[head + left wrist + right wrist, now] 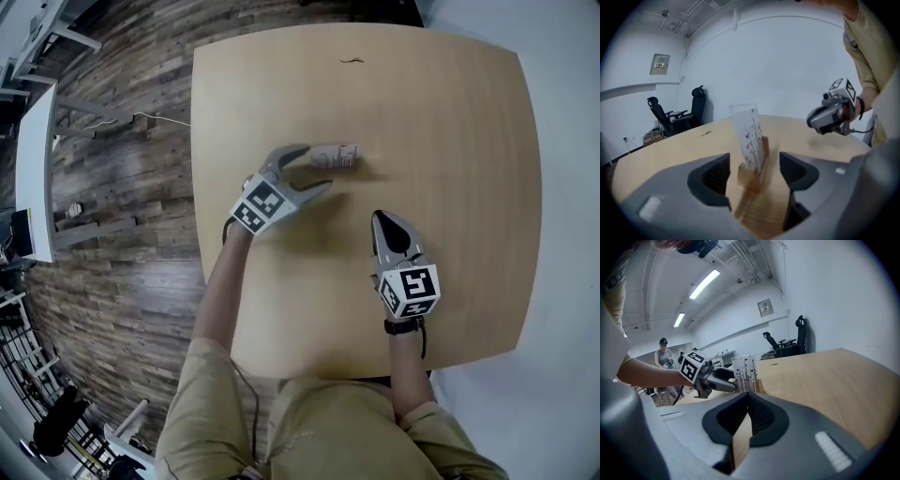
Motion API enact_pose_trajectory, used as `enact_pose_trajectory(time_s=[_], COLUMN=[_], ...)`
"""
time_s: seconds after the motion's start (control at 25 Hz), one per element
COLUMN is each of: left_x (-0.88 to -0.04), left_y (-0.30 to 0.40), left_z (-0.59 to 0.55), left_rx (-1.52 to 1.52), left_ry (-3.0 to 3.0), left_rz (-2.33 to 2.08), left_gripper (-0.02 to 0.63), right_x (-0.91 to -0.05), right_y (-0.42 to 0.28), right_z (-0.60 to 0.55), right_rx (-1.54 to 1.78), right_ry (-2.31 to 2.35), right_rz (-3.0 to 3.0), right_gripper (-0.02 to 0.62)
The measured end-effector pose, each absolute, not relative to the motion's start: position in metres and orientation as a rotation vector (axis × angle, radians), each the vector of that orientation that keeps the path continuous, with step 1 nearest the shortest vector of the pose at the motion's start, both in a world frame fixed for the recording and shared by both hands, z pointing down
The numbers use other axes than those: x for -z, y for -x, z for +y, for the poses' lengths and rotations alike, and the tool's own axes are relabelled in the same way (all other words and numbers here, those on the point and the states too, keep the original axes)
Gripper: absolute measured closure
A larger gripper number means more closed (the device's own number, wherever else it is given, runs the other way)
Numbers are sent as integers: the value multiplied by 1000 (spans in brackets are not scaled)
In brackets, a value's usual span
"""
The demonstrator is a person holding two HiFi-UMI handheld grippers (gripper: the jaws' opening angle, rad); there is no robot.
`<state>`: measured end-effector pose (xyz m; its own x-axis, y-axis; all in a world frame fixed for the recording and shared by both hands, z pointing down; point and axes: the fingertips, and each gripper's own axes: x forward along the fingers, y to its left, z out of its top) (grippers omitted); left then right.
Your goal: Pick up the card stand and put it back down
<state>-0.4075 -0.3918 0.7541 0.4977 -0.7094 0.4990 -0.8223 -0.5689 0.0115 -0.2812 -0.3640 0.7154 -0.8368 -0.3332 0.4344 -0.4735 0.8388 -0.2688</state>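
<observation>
Card stand (pixel 335 157) ×1: upright on tabletop (pixel 450 112) | left hand-held gripper (pixel 312 167) ×1: released, jaws wide, stand between pads, unpressed | right hand-held gripper (pixel 380 217) ×1: clenched, empty, nearby

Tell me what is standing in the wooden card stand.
A pale printed card stands upright in the groove of the card stand; its bottom edge is hidden inside the wood.

Wooden card stand (pixel 335 157), standing upright
</observation>
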Motion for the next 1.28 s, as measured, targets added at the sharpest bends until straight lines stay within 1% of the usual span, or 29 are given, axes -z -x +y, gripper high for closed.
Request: enact_pose_trajectory(time_s=[0.16, 0.28, 0.4, 0.48, 0.64, 0.88, 1.0, 1.28], left_x=[-765, -773, -785, -794, -797, -797, -794, -733], left_y=[398, 392, 385, 384, 383, 377, 374, 347], left_z=[-416, -434, -433, -428, -424, -413, -403, -367], left_rx=[-743, -786, -843, -909, -960, -1018, -966, -822], left_ry=[-2533, -2541, -2553, -2553, -2540, -2526, -2457, -2353], left_rz=[-1220, -1179, -1121, -1089, -1058, -1097, -1142, -1264], left_gripper=[278, 289, 346, 433, 503, 516, 517, 519], right_x=[-714, -715, -719, -719, -713, -705, -692, -643], right_y=[277, 269, 266, 267, 263, 258, 259, 233], right_z=[-375, -385, -382, -379, -379, -363, -353, -329], right_rx=[-511, -516, -514, -518, -514, -501, -483, -451], right_ry=[-625, -647, -661, -670, -671, -672, -661, -680], right_rz=[-2665, -2657, -2654, -2658, -2661, -2662, -2683, -2717], right_gripper=[591, 592, 592, 591, 591, 592, 592, 592])
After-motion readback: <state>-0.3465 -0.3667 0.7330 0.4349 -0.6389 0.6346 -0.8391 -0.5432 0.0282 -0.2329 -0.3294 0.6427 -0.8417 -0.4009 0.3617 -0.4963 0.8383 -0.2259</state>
